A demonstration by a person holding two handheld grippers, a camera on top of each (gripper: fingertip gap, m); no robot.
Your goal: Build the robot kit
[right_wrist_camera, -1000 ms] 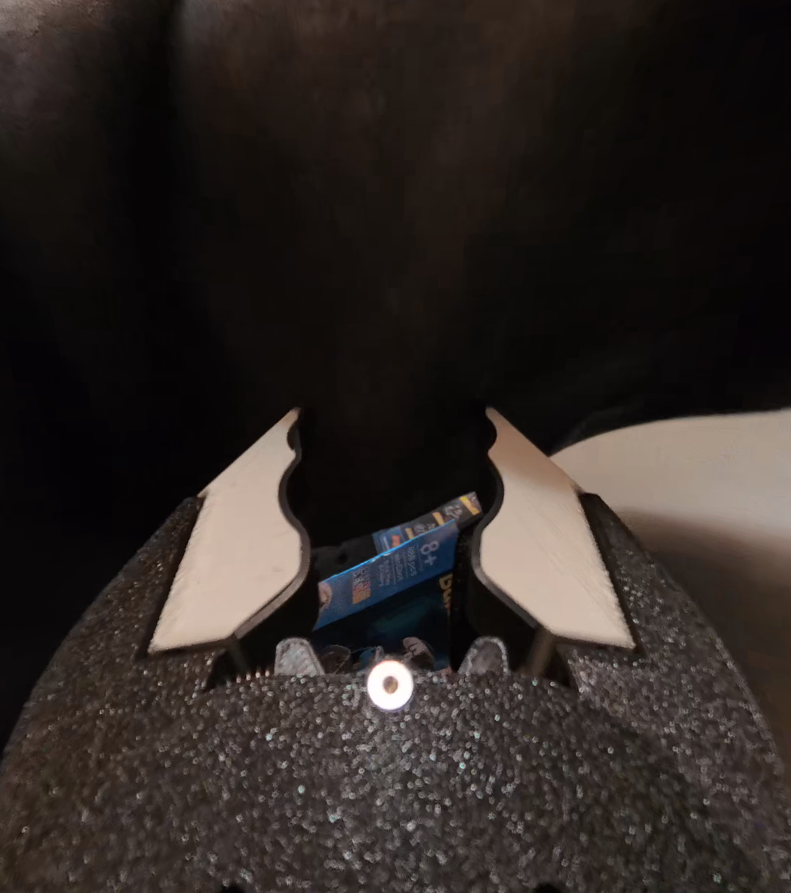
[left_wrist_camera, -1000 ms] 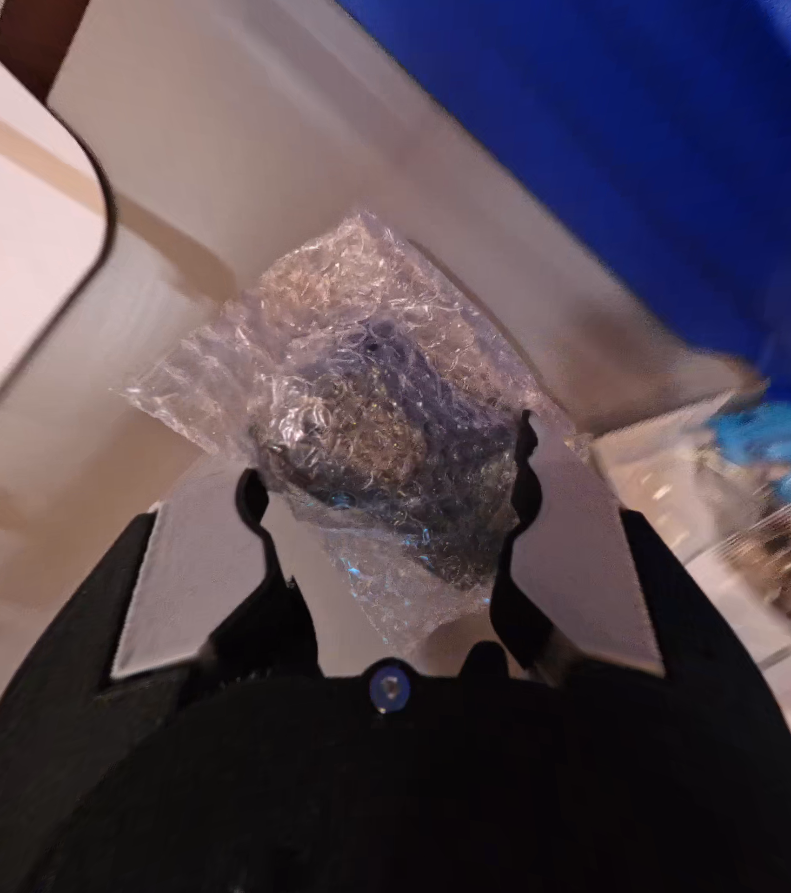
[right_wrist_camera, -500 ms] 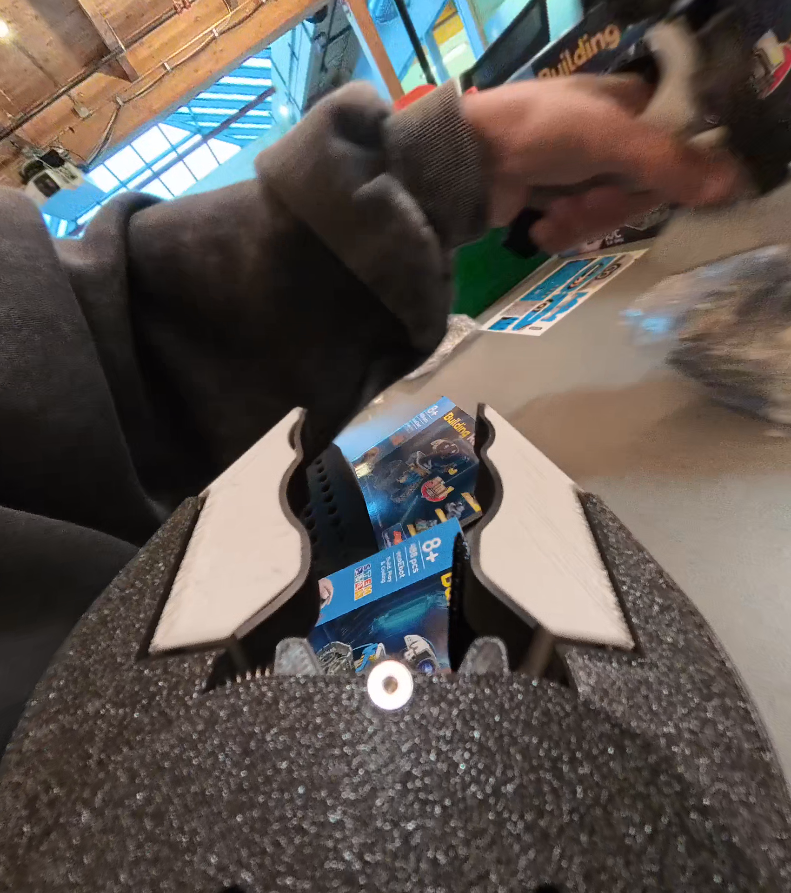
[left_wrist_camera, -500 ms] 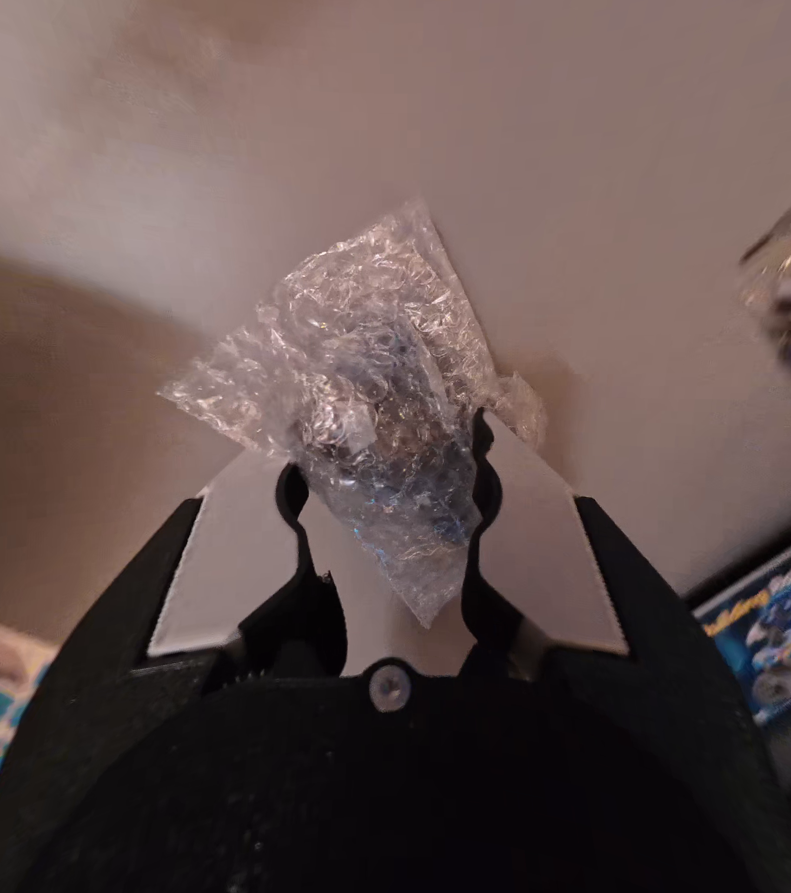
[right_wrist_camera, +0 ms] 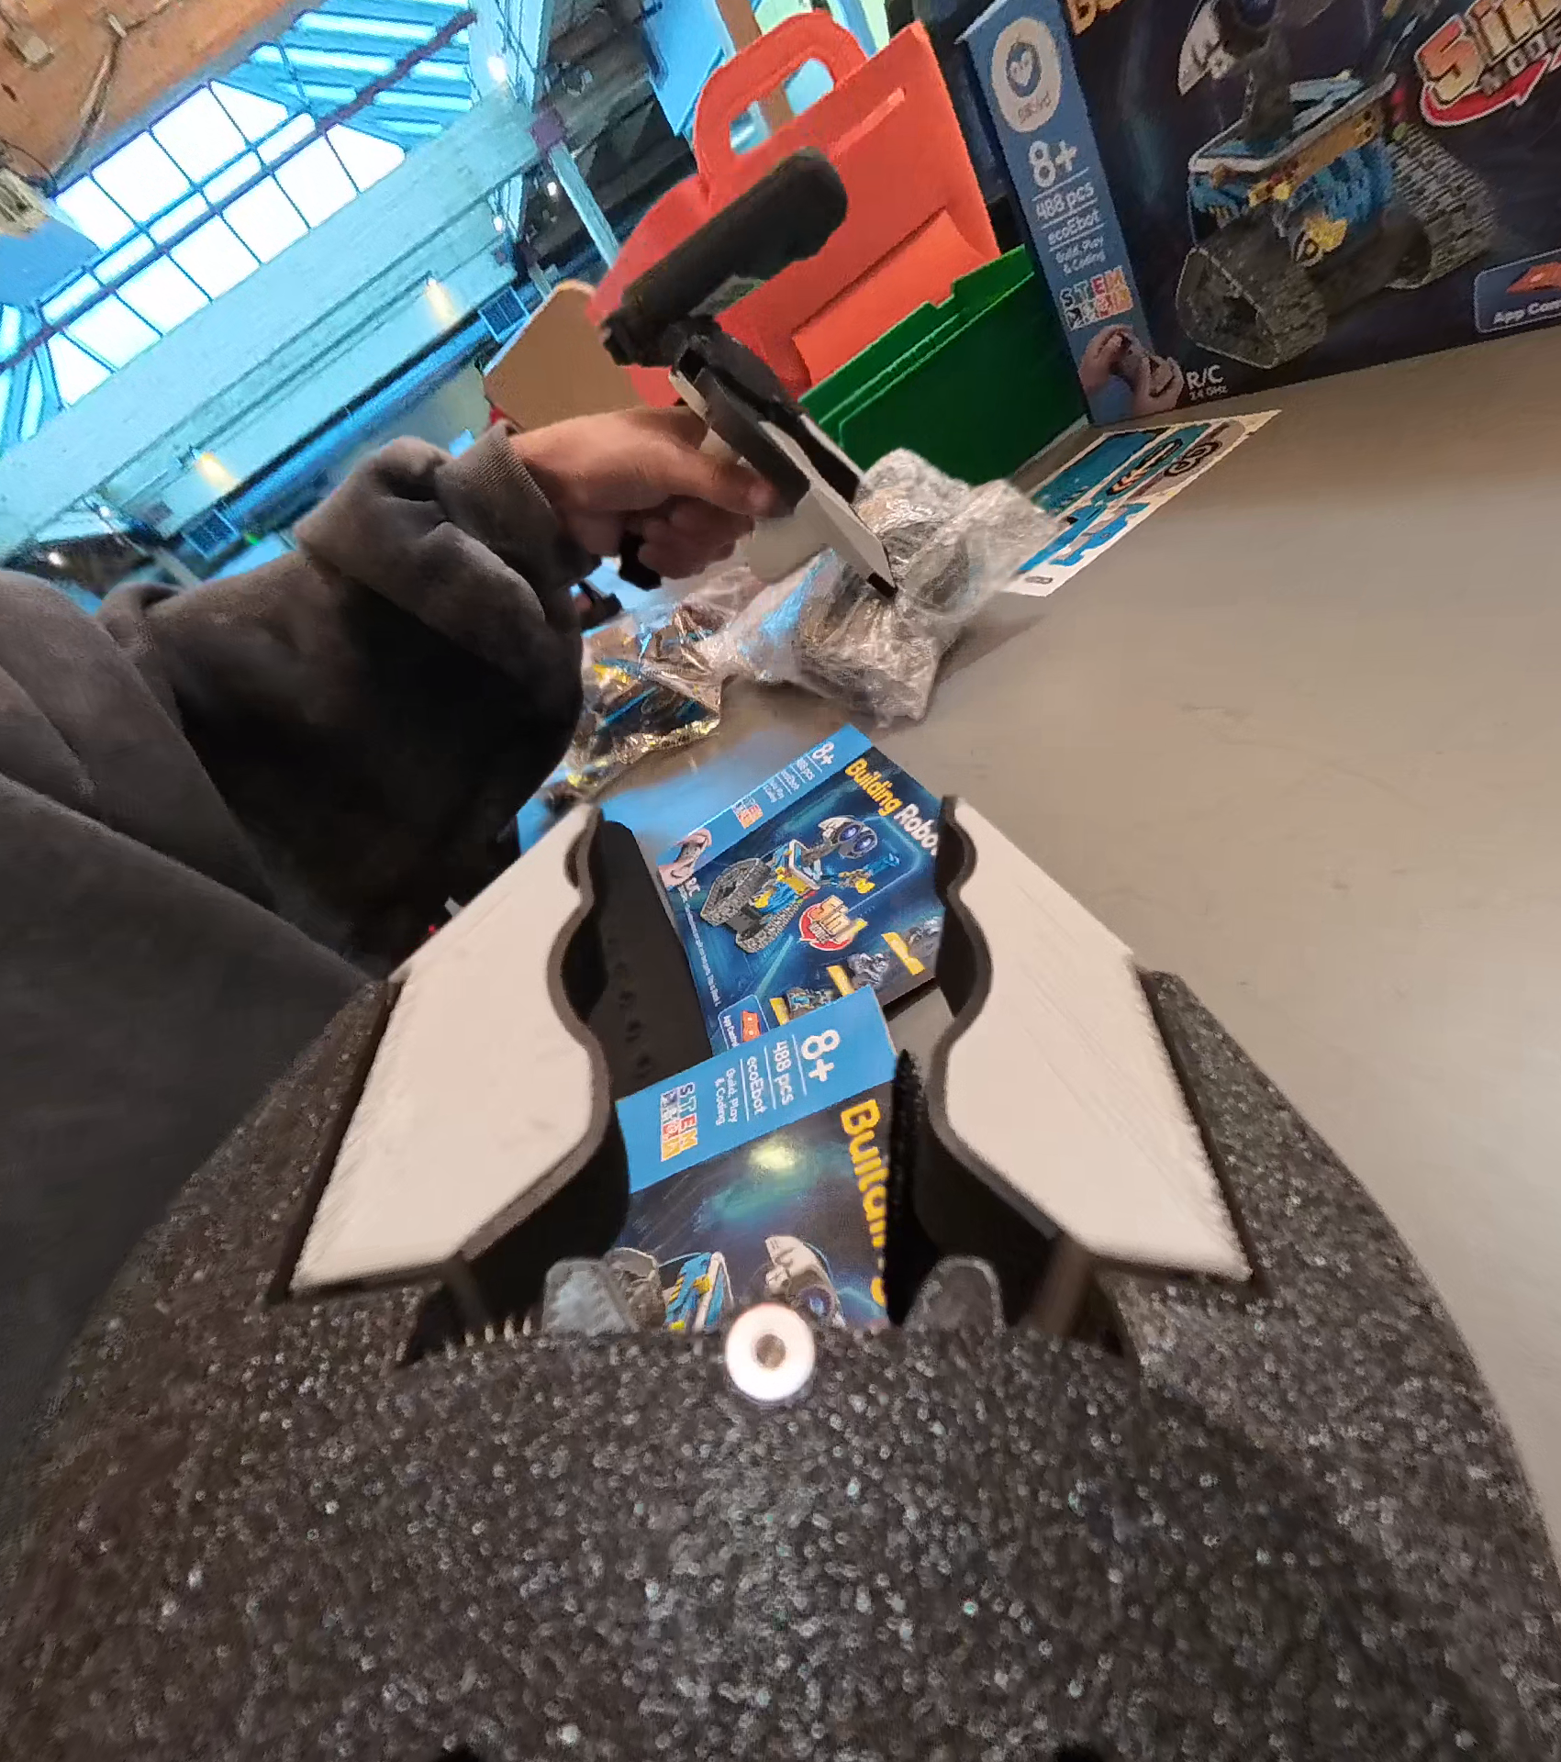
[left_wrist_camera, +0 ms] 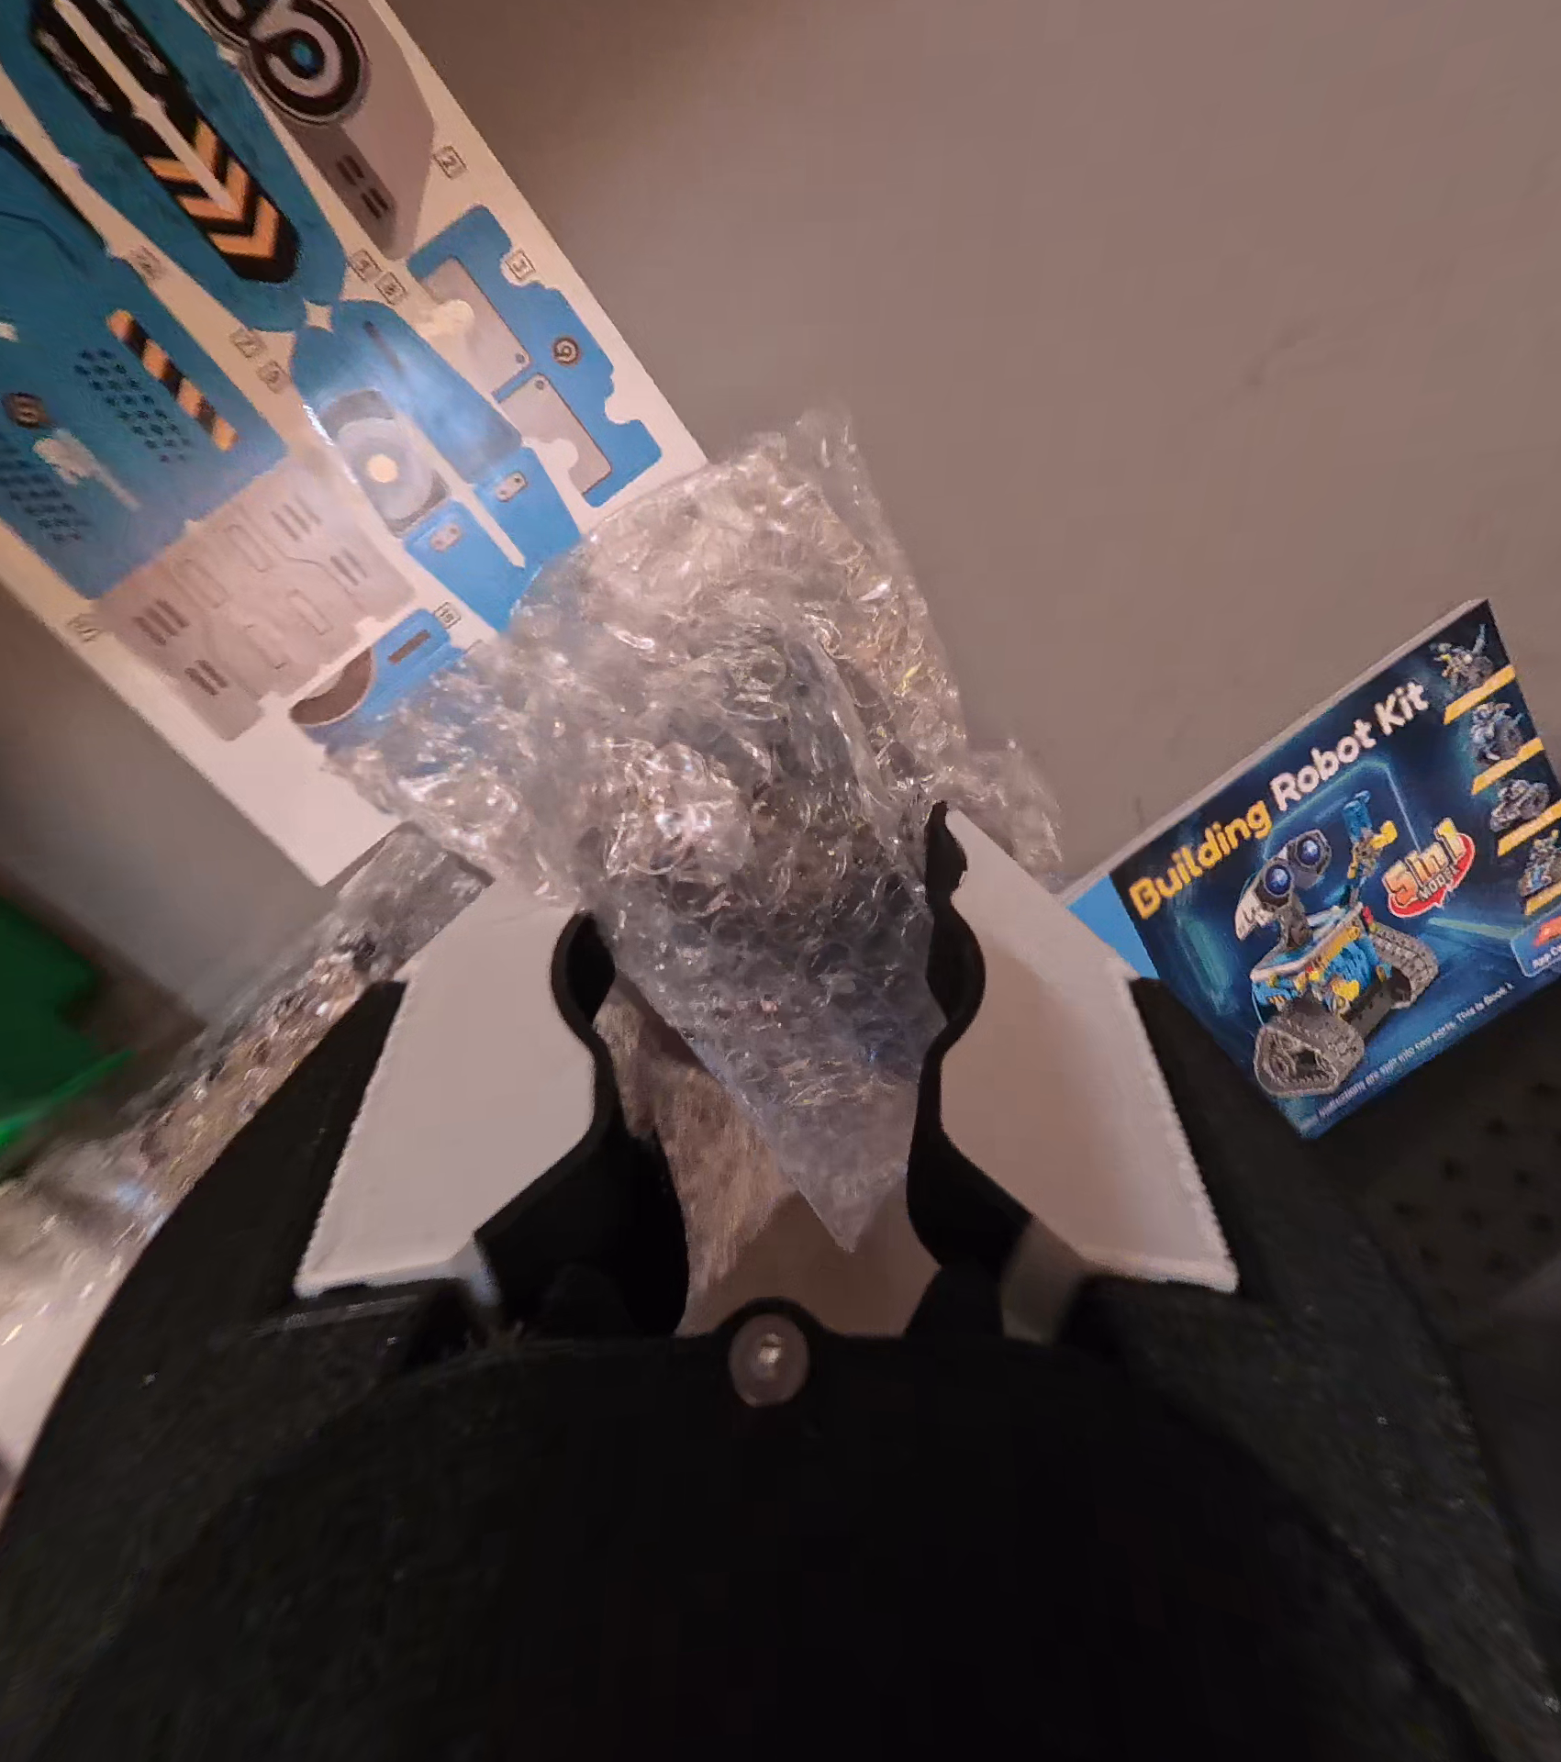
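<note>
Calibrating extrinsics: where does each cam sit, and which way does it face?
Left wrist view: on the left gripper, looking down past its white fingers at the clear bubble-wrap packet it clamps over the grey table.
Right wrist view: on the right gripper, facing across the table; grey sleeve and hand show.
Shared: packet, blue sticker sheet, blue booklet.

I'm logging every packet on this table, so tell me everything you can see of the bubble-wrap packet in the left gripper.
The bubble-wrap packet is a clear, crinkled pouch of bubble film around a dark lump that the wrap hides too much to identify. The left gripper is shut on it, fingers pressing its lower half, one pointed corner hanging down between them. The right wrist view shows it low over the grey table, just above other clear bags; contact is unclear. A blue and white printed sheet lies behind it.
</note>
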